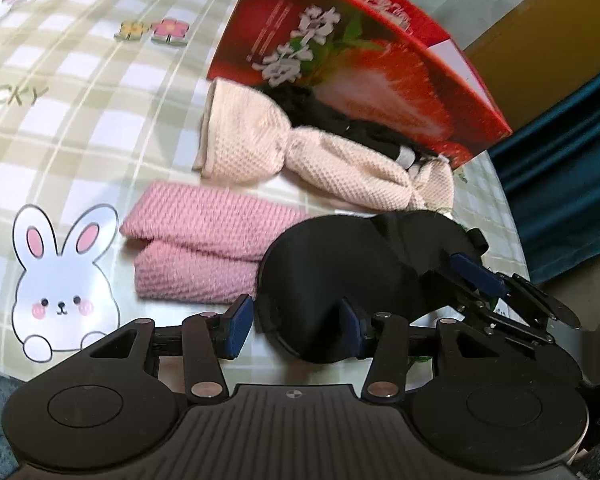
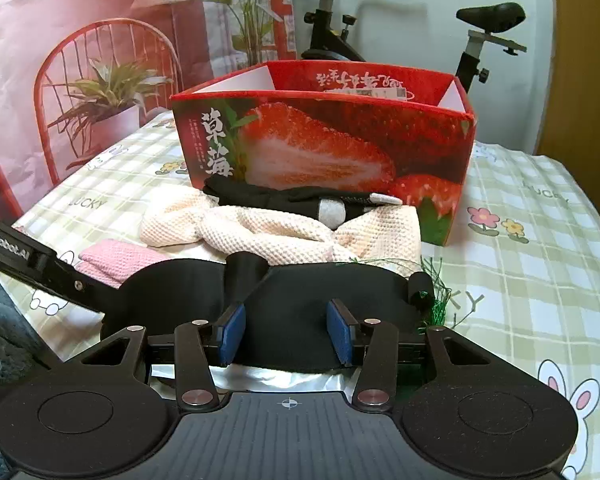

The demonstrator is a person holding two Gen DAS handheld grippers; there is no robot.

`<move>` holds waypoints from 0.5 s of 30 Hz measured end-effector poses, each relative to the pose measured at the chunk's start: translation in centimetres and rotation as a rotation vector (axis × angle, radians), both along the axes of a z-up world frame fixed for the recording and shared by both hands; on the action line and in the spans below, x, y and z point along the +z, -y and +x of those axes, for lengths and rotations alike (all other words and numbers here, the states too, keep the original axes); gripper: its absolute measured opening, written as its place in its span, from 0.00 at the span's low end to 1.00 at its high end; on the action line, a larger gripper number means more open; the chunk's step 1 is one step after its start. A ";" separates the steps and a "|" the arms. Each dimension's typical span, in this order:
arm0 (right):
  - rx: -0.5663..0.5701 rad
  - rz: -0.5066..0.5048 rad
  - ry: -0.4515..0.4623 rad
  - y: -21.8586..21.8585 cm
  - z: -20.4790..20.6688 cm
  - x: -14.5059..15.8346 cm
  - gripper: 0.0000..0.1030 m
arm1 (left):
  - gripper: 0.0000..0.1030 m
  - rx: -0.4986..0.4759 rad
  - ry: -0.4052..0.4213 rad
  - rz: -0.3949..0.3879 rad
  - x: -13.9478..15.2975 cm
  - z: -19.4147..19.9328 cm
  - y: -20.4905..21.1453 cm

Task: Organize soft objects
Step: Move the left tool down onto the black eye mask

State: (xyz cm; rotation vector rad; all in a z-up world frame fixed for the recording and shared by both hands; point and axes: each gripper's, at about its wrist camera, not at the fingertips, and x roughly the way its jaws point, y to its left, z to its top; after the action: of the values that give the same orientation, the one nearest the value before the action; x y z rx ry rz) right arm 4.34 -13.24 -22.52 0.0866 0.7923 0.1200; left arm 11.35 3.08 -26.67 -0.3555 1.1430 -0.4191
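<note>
The black eye mask (image 2: 300, 304) lies low in the frame, centre. Both the right gripper (image 2: 286, 334) and the left gripper (image 1: 296, 326) stand wide open around its edge, holding nothing, probably to lift it together into the red box (image 2: 324, 140) behind.

Checked green-and-white cloth with rabbit prints (image 2: 540, 240) covers the surface; behind, printed pink backdrop (image 2: 60, 60), black exercise bike (image 2: 480, 28) against pale wall.

The green-and-white checked bunny-print cloth (image 2: 540, 248) reads "LUCKY", the red strawberry-printed cardboard box (image 2: 340, 144) reads "草莓", and the black gripper arm (image 2: 16, 250) reads "GenRobot.AI"
</note>
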 end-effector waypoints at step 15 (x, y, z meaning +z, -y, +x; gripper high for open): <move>0.002 0.002 0.000 -0.1 0.0 -0.1 0.43 | 0.54 0.031 -0.020 -0.079 -1.1 0.1 -0.4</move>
State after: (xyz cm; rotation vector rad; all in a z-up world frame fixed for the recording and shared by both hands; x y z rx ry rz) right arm 4.32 -13.18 -22.63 0.0877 0.7922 0.1231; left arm 11.48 3.44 -27.76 -0.4473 1.1414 -0.4350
